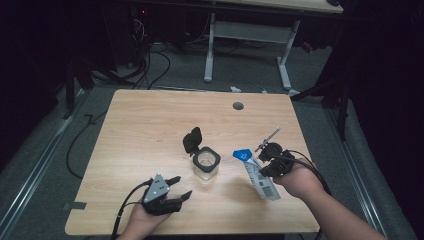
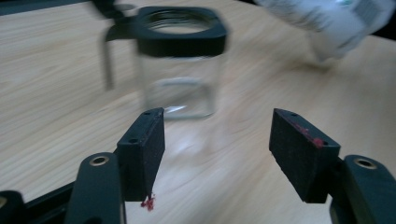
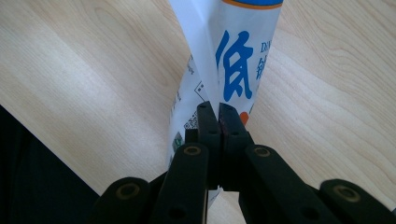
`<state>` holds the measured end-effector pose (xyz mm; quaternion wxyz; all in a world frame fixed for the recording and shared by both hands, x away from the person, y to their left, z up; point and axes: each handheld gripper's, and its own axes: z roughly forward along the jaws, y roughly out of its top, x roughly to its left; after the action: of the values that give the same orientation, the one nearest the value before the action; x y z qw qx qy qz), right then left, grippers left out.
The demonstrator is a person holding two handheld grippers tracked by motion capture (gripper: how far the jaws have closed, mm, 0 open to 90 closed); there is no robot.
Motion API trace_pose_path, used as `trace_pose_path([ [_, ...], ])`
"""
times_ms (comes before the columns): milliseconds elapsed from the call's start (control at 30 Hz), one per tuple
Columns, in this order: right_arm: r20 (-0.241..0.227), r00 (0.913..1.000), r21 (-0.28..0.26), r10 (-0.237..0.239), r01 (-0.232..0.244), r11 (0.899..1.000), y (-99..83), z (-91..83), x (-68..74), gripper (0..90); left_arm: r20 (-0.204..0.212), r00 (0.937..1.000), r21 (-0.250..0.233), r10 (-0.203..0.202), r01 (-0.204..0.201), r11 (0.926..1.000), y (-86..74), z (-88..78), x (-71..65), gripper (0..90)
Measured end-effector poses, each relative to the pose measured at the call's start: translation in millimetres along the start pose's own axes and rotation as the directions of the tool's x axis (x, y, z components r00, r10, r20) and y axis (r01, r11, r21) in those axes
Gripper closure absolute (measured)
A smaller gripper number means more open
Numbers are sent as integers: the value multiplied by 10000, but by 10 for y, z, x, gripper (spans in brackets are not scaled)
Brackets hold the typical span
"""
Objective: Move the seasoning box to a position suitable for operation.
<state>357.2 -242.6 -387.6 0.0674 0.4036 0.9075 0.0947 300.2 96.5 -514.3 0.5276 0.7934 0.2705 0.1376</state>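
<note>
2 grippers over pale wooden table (image 1: pixel 150 125). Clear square glass jar (image 1: pixel 205 165) with black collar and flipped-open lid, upright mid-table. White-and-blue printed pouch (image 1: pixel 260 177) right of jar, pinched tight by right gripper (image 3: pixel 218 116). Left gripper (image 2: pixel 217 144) spread wide, empty, just before jar.

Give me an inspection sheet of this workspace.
Surface: wooden table, round grommet hole at the far edge.
Job's things: clear jar, flip lid open; white-and-blue pouch.
Clutter: nothing seen.
Grippers: left hand-held gripper open, jaws apart, short of the jar; right hand-held gripper shut on the pouch.
Cables: one trails from each gripper; more on the floor.
Surroundings: dark room, white desk frame behind.
</note>
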Motion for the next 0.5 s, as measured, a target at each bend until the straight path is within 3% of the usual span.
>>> trace_pose_path([
  [133,-25,9999,-66,-139,139,9999,27,-44,24,900,385,9984,-34,418,-417,9991,72,151,-194,343],
  [167,-14,9999,-118,-155,155,9998,43,-77,42,900,690,9965,-90,483,-478,9988,114,259,-294,337],
  [233,-46,9998,-170,-178,177,9997,64,-115,65,900,832,9943,-6,660,-662,9978,143,378,-375,326],
  [367,-107,9994,-241,-336,334,9992,105,-173,121,900,1164,9917,90,551,-566,9984,172,583,-471,316],
  [500,-148,9986,-274,-500,496,9984,135,-193,161,900,1329,9904,1,372,-375,9993,186,667,-508,312],
])
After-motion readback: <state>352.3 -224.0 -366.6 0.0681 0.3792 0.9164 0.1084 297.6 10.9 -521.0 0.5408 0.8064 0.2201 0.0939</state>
